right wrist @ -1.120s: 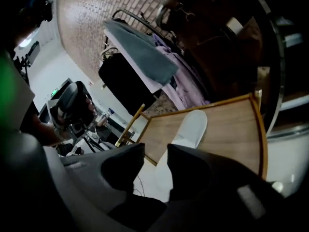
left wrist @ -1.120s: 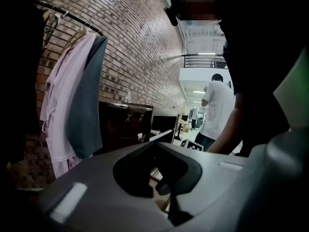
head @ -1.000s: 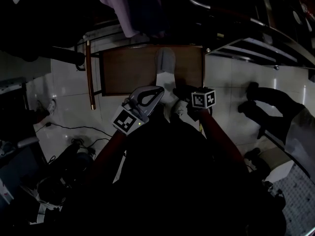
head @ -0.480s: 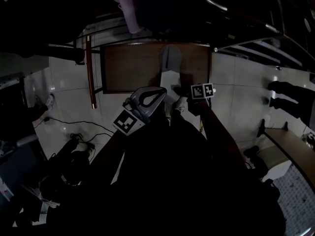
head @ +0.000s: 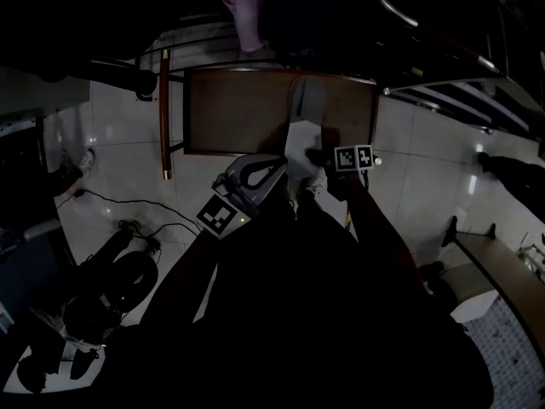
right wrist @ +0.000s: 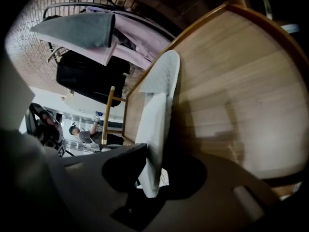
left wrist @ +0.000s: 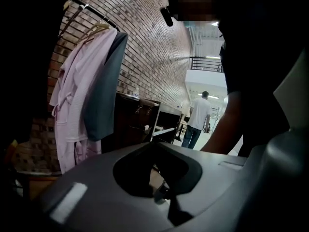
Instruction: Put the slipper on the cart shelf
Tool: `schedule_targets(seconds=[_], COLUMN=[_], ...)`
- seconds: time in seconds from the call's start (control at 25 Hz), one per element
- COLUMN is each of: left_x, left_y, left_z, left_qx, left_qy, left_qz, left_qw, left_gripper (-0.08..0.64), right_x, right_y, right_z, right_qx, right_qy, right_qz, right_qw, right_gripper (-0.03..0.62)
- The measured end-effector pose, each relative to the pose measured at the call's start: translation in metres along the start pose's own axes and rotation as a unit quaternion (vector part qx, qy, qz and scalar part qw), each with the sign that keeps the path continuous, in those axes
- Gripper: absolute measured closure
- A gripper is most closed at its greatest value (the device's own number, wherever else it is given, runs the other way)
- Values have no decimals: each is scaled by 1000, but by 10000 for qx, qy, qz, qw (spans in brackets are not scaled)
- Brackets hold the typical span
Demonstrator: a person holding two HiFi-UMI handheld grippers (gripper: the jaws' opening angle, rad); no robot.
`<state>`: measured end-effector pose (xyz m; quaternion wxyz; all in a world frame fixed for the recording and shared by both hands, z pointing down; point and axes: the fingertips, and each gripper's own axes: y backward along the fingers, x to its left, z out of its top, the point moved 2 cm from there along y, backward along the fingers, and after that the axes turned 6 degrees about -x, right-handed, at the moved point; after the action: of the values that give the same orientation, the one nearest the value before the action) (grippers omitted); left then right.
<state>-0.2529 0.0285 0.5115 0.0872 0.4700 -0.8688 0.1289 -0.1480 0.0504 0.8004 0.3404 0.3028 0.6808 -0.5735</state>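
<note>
A white slipper (head: 302, 126) with a grey toe lies lengthwise on the wooden cart shelf (head: 230, 118), heel toward me. My right gripper (head: 317, 162) is at that heel. In the right gripper view the slipper (right wrist: 159, 95) runs edge-on from the shelf (right wrist: 241, 81) down into the right gripper (right wrist: 161, 163). Its jaws have just been closing and now grip the thin heel. My left gripper (head: 274, 160) hovers just left of the heel, off the slipper. In the left gripper view the left gripper (left wrist: 157, 146) has its jaws together with nothing between them.
A pink robe (left wrist: 72, 105) and a grey garment (left wrist: 104, 86) hang on a rail by a brick wall beyond the cart. The cart's wooden post (head: 164, 118) stands to the left. Cables (head: 128, 228) trail on the tiled floor. Metal railings (head: 443, 92) are at right. A person (left wrist: 199, 117) stands far off.
My right gripper has sunk toward the shelf's front edge, still at the slipper's heel. The left gripper has shifted only slightly beside it.
</note>
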Motion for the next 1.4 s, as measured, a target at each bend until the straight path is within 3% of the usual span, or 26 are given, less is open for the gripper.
schedule_targets(seconds=[0.24, 0.68, 0.84, 1.08, 1.4], left_x=[-6, -37, -42, -50, -61], left_y=[5, -4, -9, -10, -14], left_z=[-1, 17, 30, 55, 83], left_qx=[-33, -167, -267, -538, -646], left_qy=[21, -158, -323, -519, -853], left_qz=[86, -79, -110, -52, -28], left_qw=[10000, 9997, 9991, 9972, 9943], left_gripper=[560, 560, 560, 560, 560], right_x=[20, 70, 102, 160, 244], right_y=[19, 93, 122, 173, 236], right_z=[4, 3, 14, 37, 66], right_qx=[-224, -955, -1309, -1910, -2862], right_qy=[230, 642, 1148, 2105, 3468], right_qz=[216, 519, 548, 487, 492], right_qw=[9992, 9920, 9832, 9575, 8918], right_gripper=[524, 528, 528, 528, 528])
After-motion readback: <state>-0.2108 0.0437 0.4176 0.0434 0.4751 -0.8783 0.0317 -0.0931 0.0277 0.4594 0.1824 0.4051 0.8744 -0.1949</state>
